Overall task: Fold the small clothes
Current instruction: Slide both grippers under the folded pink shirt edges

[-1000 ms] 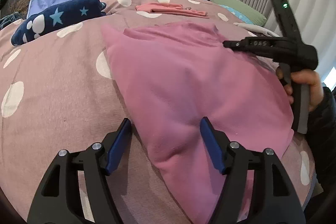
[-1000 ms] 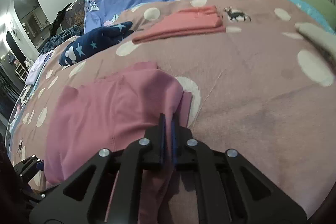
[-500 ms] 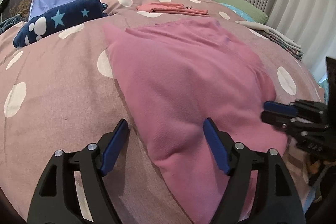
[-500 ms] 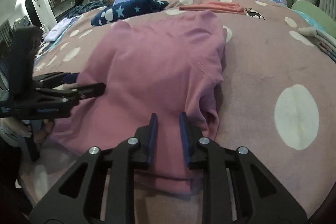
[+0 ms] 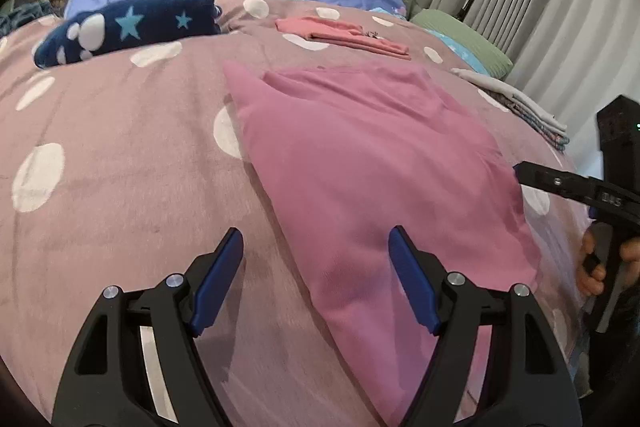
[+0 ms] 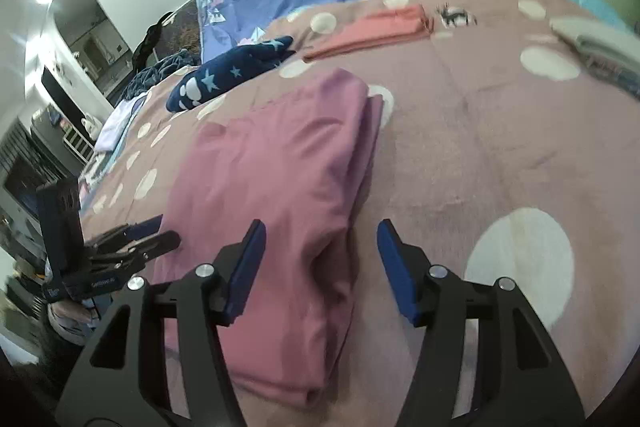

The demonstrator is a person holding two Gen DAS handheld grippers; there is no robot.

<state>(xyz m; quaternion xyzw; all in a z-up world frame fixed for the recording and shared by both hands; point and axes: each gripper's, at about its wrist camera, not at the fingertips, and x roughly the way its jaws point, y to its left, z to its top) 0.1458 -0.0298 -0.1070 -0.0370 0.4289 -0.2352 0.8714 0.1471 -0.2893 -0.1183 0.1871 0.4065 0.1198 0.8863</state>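
Blue-padded jaws of left gripper (image 5: pixel 316 279) spread wide, holding nothing; right gripper (image 6: pixel 320 269) likewise spread and empty. Both hover low over near edge of pink garment (image 5: pixel 372 163), folded flat on dotted blanket (image 5: pixel 120 155). Beyond it: coral folded piece (image 5: pixel 344 35), navy star cloth (image 5: pixel 128 25).

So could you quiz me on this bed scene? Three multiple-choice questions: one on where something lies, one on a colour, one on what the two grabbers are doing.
1. Where does the folded coral garment lie?
A. beyond the pink garment
B. under it
C. on the floor

2. What colour is the star-patterned item?
A. green
B. navy
C. yellow

3. How do the left gripper and right gripper stand?
A. both open
B. both shut
C. one shut

Answers: 1 A, it sits nearer the pillows. 2 B, dark blue with pale stars. 3 A, wide gaps separate each pair of blue pads.
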